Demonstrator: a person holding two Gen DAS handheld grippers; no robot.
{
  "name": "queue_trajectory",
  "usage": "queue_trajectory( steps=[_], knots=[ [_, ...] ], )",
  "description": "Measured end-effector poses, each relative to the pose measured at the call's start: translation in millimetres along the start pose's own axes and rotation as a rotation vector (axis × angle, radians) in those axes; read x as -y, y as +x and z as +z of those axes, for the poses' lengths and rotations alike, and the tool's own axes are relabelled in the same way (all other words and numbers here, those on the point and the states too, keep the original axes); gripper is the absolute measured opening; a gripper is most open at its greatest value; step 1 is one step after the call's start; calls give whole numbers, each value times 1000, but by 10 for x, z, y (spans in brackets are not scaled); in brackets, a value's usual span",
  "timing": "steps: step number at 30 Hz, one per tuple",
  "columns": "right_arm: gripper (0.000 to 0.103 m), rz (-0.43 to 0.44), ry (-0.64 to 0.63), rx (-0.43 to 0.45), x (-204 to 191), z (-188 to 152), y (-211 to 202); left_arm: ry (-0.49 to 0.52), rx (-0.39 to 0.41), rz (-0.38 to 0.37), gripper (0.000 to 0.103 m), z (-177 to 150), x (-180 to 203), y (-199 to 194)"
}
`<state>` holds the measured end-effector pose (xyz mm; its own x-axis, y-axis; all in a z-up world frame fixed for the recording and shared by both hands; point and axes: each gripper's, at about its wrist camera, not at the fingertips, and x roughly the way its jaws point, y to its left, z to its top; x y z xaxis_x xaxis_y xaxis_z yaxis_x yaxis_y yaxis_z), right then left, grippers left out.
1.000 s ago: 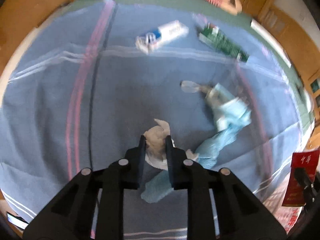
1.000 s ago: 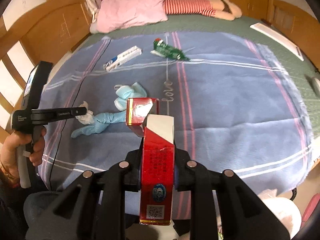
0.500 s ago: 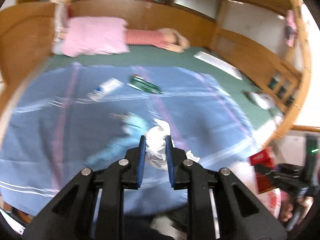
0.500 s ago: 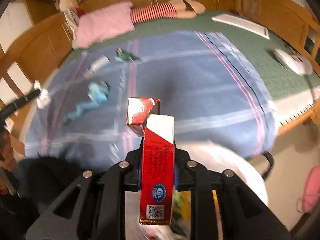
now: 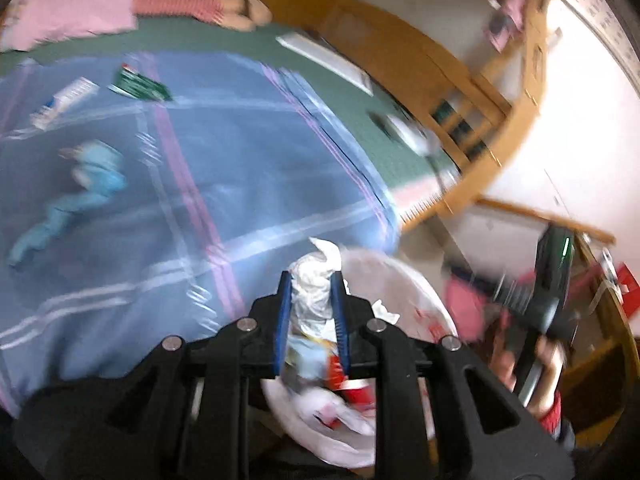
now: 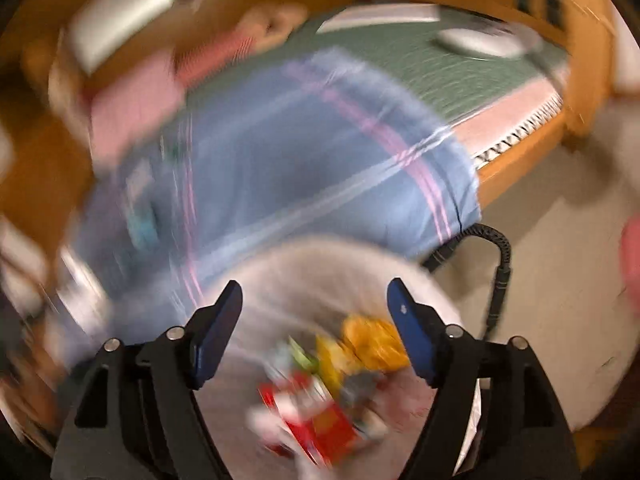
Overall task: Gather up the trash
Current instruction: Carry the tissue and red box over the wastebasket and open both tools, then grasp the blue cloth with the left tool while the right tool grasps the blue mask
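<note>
1. Left wrist view: the left gripper has its jaws pinching a crumpled white tissue, held above a white trash bag at 6 o'clock.
2. On the blue blanket lie a light-blue cloth at 9 o'clock, plus a white tube and a green packet at 10 o'clock.
3. The right gripper shows blurred at 4 o'clock.
4. Right wrist view: the right gripper has just been opening; its jaws stand spread with nothing between them.
5. A red carton lies inside the trash bag at 6 o'clock, beside yellow wrappers.
</note>
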<state>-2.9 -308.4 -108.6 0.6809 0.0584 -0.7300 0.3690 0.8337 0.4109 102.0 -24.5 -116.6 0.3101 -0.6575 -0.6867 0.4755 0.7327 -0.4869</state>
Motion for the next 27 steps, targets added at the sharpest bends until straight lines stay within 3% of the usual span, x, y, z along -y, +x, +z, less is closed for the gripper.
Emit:
queue_trajectory(
  steps=[1,3,6,7,9,12,15,17,20,24,27],
  knots=[
    [76,1,35,36,51,57,-68,32,-54,-27,22,-65,94,147],
    [76,-19,54,77,80,121,-142,106,-135,-12,27,-184,266,401],
    [76,-22,58,68,39,209,-81,221,-188,90,52,-374,472,686],
    [76,-17,59,63,23,223,-53,229,-184,115,60,-377,460,702],
    [76,-9,52,46,-6,224,14,202,-124,189,66,-254,277,623],
    [76,-5,31,21,-78,222,137,47,8,319,74,86,-301,294],
    [76,16,19,-8,-193,205,279,-152,78,561,74,453,-1099,27],
    [76,24,3,-22,-286,198,369,-243,69,680,74,643,-1575,-35],
    [76,38,-28,-68,-488,228,573,-277,-36,715,74,746,-2009,121],
    [76,46,-126,-109,-956,363,971,-243,-154,764,69,687,-2162,488],
    [76,70,-187,-115,-1286,432,1206,-162,-200,802,38,661,-2158,594]
  ],
)
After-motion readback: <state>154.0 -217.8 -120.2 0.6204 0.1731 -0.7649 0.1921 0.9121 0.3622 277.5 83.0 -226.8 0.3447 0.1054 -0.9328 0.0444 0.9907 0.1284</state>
